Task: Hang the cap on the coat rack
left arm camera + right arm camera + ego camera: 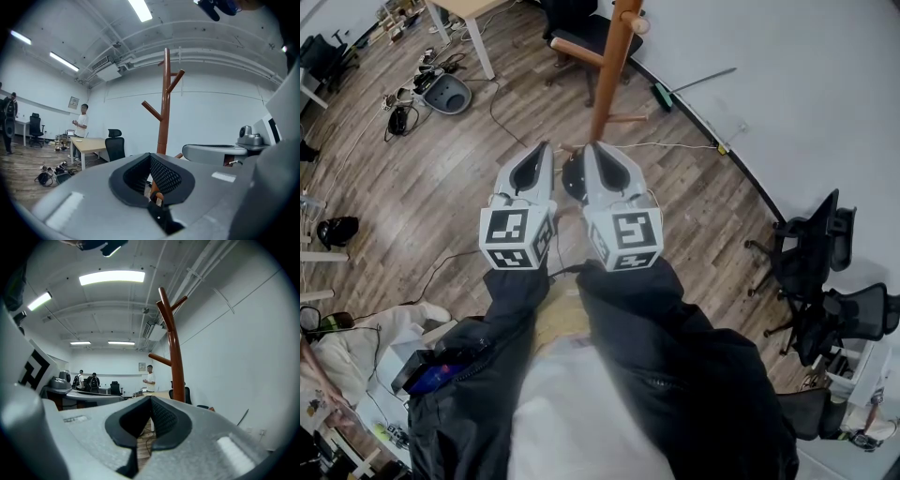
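The brown wooden coat rack [614,66] stands straight ahead on the wood floor, its pole and angled pegs rising in the left gripper view [164,103] and the right gripper view [174,348]. My left gripper [542,152] and right gripper [592,150] are held side by side, both pointing at the foot of the pole. Each is shut with nothing between its jaws, as seen for the left gripper [150,155] and the right gripper [151,399]. A dark round shape [571,178] lies between their tips; I cannot tell what it is. No cap shows in any view.
A light wooden table [473,9] and a black chair [581,33] stand beyond the rack. Office chairs [811,253] crowd the right side by the white wall [787,94]. Bags and cables [431,84] lie on the floor at left. A person [81,126] stands by the desk.
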The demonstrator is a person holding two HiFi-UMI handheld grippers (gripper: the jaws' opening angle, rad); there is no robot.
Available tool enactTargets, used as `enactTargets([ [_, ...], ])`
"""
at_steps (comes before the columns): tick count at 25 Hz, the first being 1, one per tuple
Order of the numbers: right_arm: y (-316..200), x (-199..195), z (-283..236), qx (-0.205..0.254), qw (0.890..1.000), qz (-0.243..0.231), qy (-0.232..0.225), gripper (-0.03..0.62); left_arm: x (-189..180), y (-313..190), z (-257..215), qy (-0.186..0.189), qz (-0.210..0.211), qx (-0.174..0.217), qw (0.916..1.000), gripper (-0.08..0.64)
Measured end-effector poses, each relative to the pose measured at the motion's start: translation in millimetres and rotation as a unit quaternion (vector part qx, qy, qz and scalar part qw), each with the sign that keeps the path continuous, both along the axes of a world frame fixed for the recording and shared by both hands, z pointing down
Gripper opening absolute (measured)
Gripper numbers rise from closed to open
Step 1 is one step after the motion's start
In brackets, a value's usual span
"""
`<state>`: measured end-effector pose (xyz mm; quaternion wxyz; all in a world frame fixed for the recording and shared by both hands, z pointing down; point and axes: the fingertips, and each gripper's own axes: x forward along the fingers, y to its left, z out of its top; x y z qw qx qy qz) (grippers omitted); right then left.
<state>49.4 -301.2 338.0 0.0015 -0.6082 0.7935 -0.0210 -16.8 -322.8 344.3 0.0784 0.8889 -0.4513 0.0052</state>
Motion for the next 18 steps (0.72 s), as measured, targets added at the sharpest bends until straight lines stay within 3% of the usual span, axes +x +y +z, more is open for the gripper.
enactTargets([
  [18,10.4,-5.1,6.6,-0.006,1.000,0.002,0.009,-0.008,-5.8,12.0,8.9,0.000,-0.005,-0.011,0.9999,0.003],
])
